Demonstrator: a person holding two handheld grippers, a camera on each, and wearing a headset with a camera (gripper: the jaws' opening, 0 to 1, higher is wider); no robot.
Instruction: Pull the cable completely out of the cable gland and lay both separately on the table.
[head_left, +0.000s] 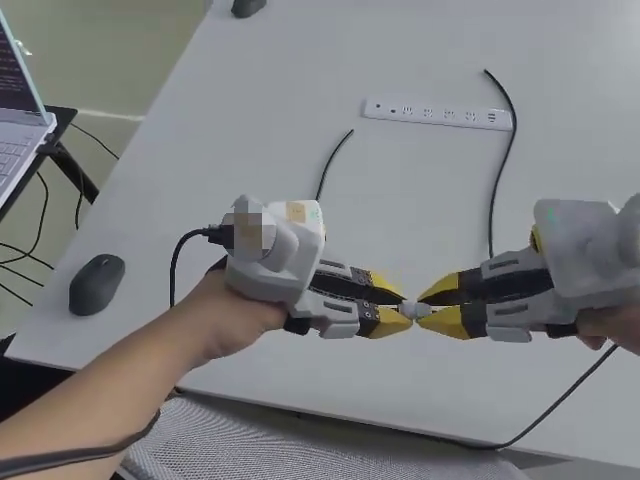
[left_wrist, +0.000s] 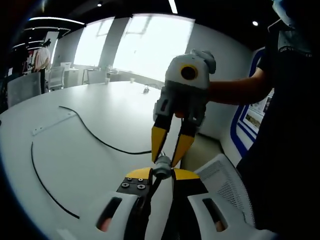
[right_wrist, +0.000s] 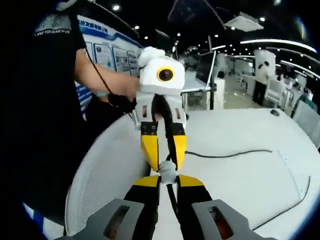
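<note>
My two grippers meet tip to tip above the white table's (head_left: 250, 150) front edge. A small pale cable gland (head_left: 421, 310) sits between them. The right gripper (head_left: 427, 309) is shut on the gland (right_wrist: 167, 171), and the left gripper (head_left: 404, 318) is shut right behind it, on the thin black cable (left_wrist: 149, 197) that runs back between its jaws. In the left gripper view the right gripper (left_wrist: 166, 160) straddles the gland (left_wrist: 162, 167) from above. The long part of the cable (head_left: 335, 160) lies on the table and passes behind the left gripper.
A white power strip (head_left: 438, 113) lies at the back, with its black lead (head_left: 497, 160) running toward me. A dark mouse (head_left: 97, 283) sits at the table's left edge and a laptop (head_left: 15, 120) on a side stand. A mesh chair (head_left: 250, 440) stands below the front edge.
</note>
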